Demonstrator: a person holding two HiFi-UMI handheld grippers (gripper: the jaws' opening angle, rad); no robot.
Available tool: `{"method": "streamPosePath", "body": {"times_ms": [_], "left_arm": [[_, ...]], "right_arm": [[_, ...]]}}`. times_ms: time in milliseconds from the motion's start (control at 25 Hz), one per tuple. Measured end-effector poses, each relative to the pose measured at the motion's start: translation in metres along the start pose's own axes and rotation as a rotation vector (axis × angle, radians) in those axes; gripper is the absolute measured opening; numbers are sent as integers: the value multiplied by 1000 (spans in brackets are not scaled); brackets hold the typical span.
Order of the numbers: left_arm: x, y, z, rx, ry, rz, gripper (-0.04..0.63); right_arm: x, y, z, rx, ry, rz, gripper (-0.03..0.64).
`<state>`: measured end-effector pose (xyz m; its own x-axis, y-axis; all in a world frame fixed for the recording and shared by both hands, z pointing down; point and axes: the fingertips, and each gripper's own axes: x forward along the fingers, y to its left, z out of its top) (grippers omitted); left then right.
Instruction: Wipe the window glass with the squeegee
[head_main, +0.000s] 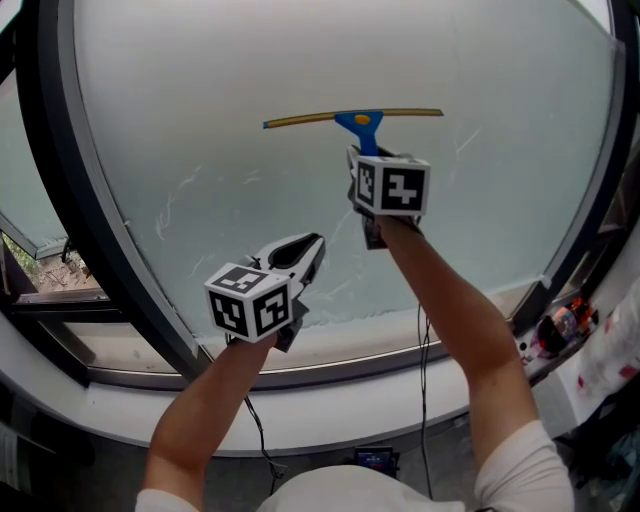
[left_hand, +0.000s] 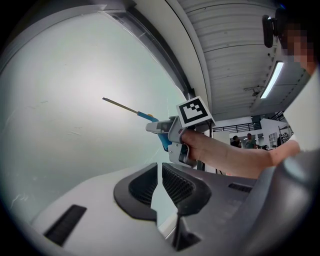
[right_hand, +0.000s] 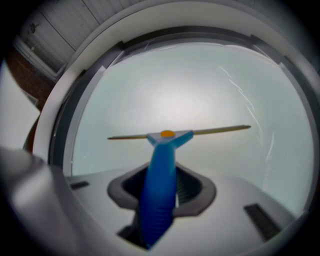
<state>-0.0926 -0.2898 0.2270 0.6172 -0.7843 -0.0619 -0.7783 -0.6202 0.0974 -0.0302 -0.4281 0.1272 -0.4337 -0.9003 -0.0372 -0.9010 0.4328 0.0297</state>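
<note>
A squeegee (head_main: 352, 118) with a blue handle and a long yellowish blade lies flat against the frosted window glass (head_main: 300, 60), blade level. My right gripper (head_main: 366, 150) is shut on its handle from below. In the right gripper view the handle (right_hand: 160, 175) runs up between the jaws to the blade (right_hand: 220, 131). My left gripper (head_main: 312, 250) hangs lower and to the left, near the glass, with its jaws shut on nothing. The left gripper view shows its closed jaws (left_hand: 160, 182), with the right gripper (left_hand: 167, 132) and the squeegee (left_hand: 145, 116) beyond them.
Faint streaks (head_main: 175, 200) mark the lower left of the pane. A dark curved frame (head_main: 100, 230) bounds the glass at the left, and a white sill (head_main: 350, 390) runs below. A black cable (head_main: 425, 350) hangs by the right arm. Small items (head_main: 560, 325) sit at the right.
</note>
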Motion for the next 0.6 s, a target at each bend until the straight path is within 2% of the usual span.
{"method": "streamPosePath", "body": {"times_ms": [600], "left_arm": [[-2, 0, -30, -34, 31, 10, 52]], "right_arm": [[-3, 4, -40, -2, 49, 14, 144]]}}
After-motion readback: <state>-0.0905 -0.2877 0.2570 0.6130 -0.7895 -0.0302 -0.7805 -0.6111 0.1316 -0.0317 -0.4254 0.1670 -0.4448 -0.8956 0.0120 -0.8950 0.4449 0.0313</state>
